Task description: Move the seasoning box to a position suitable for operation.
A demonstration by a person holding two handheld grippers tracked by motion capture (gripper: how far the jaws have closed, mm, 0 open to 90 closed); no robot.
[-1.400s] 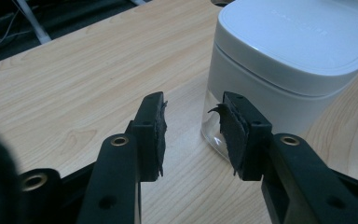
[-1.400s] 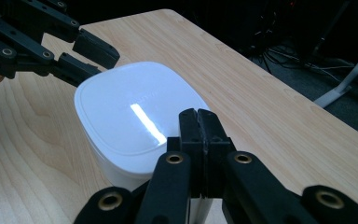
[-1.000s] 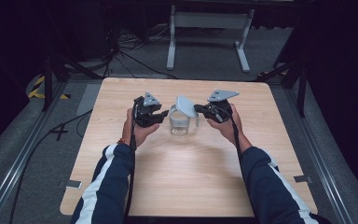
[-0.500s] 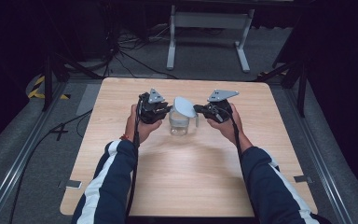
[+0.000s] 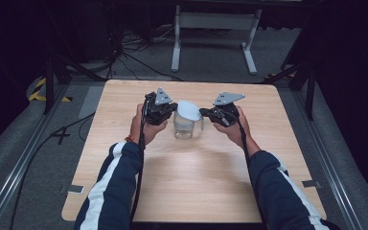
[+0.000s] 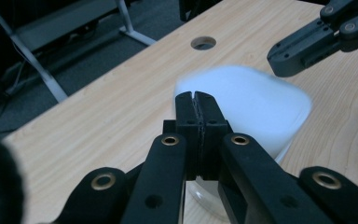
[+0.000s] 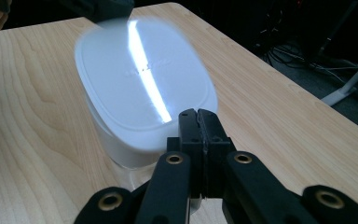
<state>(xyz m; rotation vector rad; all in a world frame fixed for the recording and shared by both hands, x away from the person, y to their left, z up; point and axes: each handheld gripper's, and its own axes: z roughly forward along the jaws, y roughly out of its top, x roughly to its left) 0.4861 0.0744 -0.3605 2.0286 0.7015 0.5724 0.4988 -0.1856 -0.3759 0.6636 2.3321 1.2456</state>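
1. As things stand, the left claw (image 5: 171, 109) sits at the left edge of a white lid (image 5: 188, 109), jaws pressed together. From the left gripper view, whether they pinch the lid's rim or merely meet above it cannot be told.
2. Centre of the tabletop (image 5: 196, 177), slightly toward the far side: a clear container (image 5: 186, 127) stands upright, with the lid tilted on top, the left side raised.
3. The right claw (image 5: 205, 113) is clenched too, tips at the right side of the container near its rim. The right gripper view does not settle whether anything is held.
4. Risk, as a judgement: if the left claw lifts while the right has no firm hold, the light container may rise with the lid or tip over. A shallow pinch on a thin rim could also slip.
5. Hard to make out: the lid is motion-blurred in both gripper views. The container's contents, if any, are unreadable. A round hole (image 6: 203, 43) shows in the tabletop beyond the lid. Both forearms are cut off at the near edge.
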